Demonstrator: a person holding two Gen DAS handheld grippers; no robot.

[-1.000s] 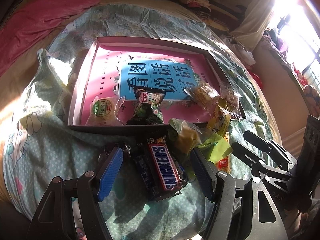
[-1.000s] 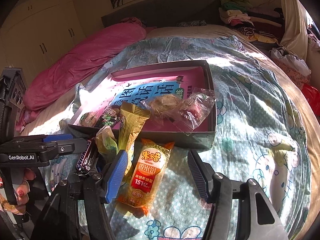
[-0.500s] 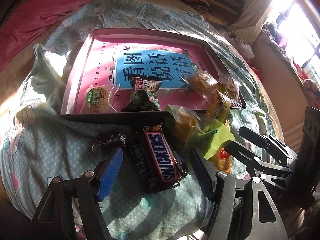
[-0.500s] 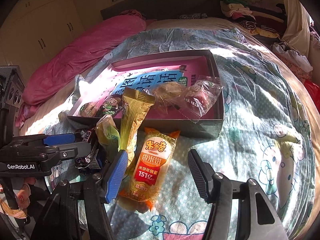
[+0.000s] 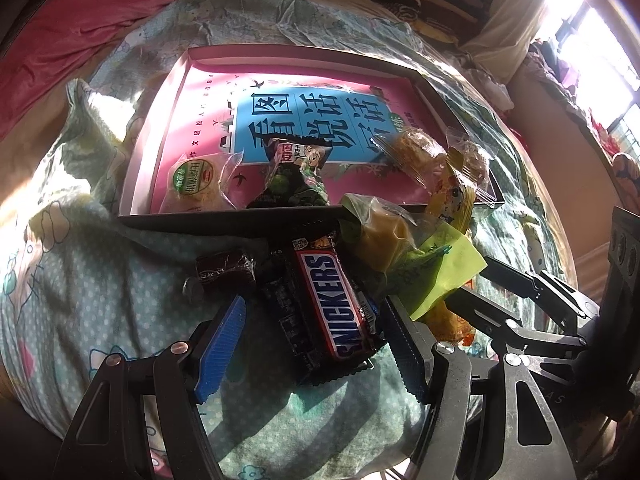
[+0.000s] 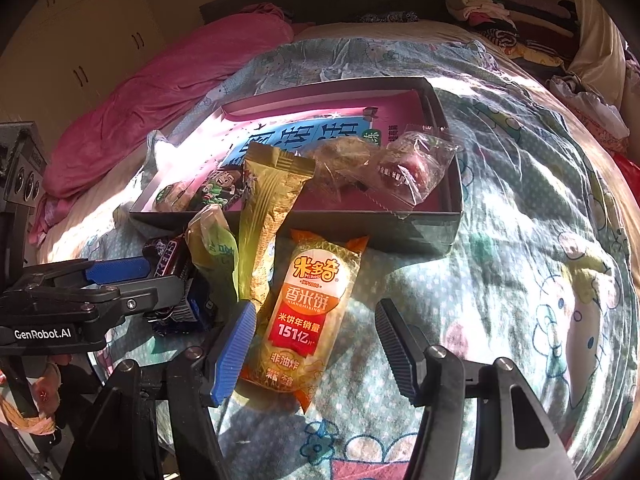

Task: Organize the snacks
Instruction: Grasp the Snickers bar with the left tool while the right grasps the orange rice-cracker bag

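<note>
Both wrist views look steeply down, sharing the box point(image 5: 224, 222).

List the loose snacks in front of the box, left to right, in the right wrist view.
Snickers bar → green-wrapped pastry → gold stick packet, its top leaning over the box wall → orange rice cracker pack, lying between the open right claw pads, untouched.

hard sunlight pours from the window point(image 5: 592, 36) at the upper right of the left wrist view, blown out to white. it glares off the pink box point(image 6: 404, 114) floor and the bedspread point(image 6: 520, 208), casting sharp dark shadows. fisheye bending darkens the corners; both views stay mostly sharp.
</note>
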